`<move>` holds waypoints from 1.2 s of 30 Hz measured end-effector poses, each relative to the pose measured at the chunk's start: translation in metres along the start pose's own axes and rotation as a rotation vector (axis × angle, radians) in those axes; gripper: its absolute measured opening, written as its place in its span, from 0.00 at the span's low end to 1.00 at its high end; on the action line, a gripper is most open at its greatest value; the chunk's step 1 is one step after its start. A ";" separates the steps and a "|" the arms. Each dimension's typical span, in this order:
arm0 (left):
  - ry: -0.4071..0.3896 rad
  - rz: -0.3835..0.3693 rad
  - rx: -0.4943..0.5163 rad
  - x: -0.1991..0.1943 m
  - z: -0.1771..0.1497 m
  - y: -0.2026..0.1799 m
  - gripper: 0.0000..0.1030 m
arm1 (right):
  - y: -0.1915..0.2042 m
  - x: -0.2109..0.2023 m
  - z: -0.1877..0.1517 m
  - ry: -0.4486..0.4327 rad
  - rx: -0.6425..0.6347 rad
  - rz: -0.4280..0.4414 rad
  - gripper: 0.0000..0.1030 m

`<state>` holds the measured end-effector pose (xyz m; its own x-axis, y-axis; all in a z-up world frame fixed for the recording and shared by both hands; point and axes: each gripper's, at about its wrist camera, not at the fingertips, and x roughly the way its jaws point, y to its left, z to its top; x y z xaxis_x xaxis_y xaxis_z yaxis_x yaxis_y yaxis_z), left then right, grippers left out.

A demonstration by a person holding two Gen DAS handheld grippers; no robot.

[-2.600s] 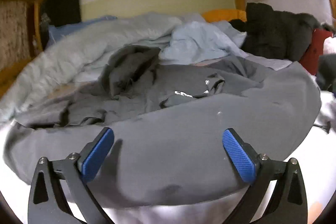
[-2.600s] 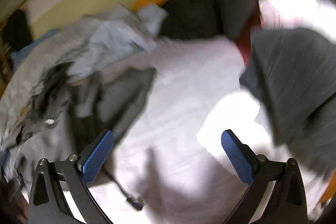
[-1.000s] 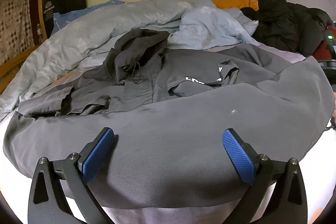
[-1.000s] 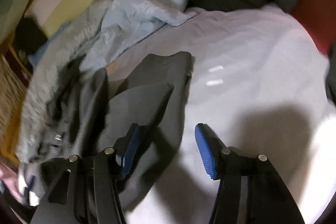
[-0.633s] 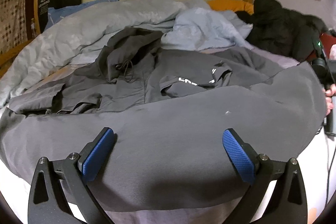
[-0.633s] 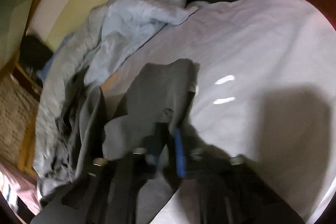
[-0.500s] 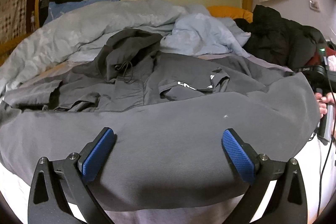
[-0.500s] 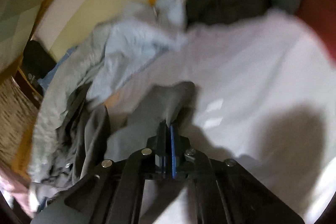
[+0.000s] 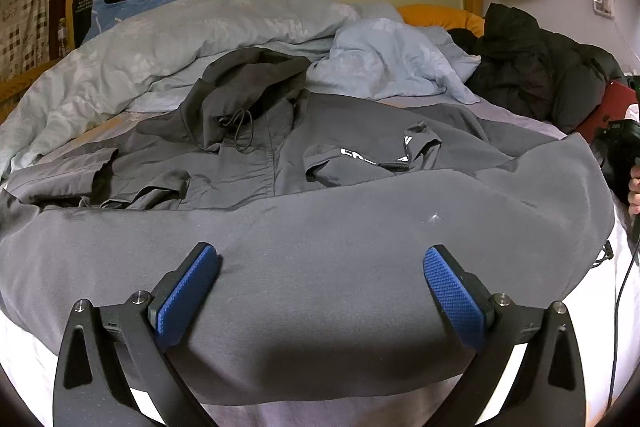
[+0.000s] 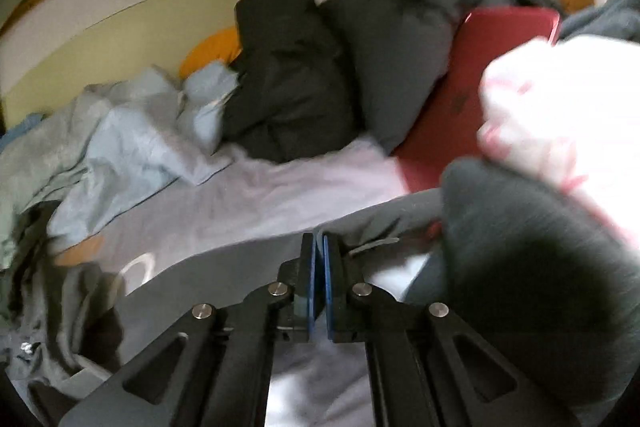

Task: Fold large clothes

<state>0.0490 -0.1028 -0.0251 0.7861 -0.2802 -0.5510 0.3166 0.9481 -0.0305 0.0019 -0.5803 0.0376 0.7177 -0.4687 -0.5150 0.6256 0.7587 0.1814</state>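
Across the bed, large grey hooded jacket (image 9: 320, 267) lies unfolded; left fingers (image 9: 320, 285) apart, right fingers (image 10: 319, 267) clamped on its edge.

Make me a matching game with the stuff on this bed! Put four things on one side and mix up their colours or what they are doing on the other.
Things:
1. left hand-held gripper
2. right hand-held gripper
3. pillow
4. duvet

Descriptions:
A. orange, by the headboard
B. shut on the edge of the grey garment
C. open wide above the grey garment
D. pale blue, rumpled behind the hooded jacket

Pairs: 1-C, 2-B, 3-A, 4-D
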 end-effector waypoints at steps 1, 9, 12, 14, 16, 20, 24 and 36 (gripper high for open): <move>0.001 -0.001 0.000 0.001 0.000 0.000 1.00 | -0.002 0.001 -0.001 0.006 0.030 0.044 0.12; 0.005 -0.003 0.000 0.002 -0.001 0.001 1.00 | 0.003 0.009 -0.008 0.051 0.062 0.147 0.46; 0.004 -0.002 0.001 0.002 -0.001 0.000 1.00 | 0.003 0.026 -0.013 0.170 0.052 0.151 0.47; 0.006 -0.002 0.001 0.002 -0.001 0.001 1.00 | -0.002 0.033 -0.021 0.219 0.071 0.117 0.47; 0.007 -0.001 0.002 0.002 -0.001 0.001 1.00 | -0.003 0.034 -0.025 0.226 0.074 0.135 0.47; 0.005 0.002 0.004 0.002 -0.003 0.002 1.00 | 0.000 0.052 -0.034 0.284 0.014 0.022 0.41; 0.008 0.006 0.007 0.003 -0.003 0.001 1.00 | -0.007 0.053 -0.036 0.277 0.048 -0.090 0.04; -0.008 0.038 0.005 0.000 -0.004 0.003 1.00 | 0.064 -0.056 0.038 -0.100 0.040 0.265 0.02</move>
<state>0.0475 -0.0996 -0.0280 0.8017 -0.2457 -0.5450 0.2893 0.9572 -0.0060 0.0136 -0.5234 0.1100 0.8833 -0.2998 -0.3604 0.4219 0.8434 0.3326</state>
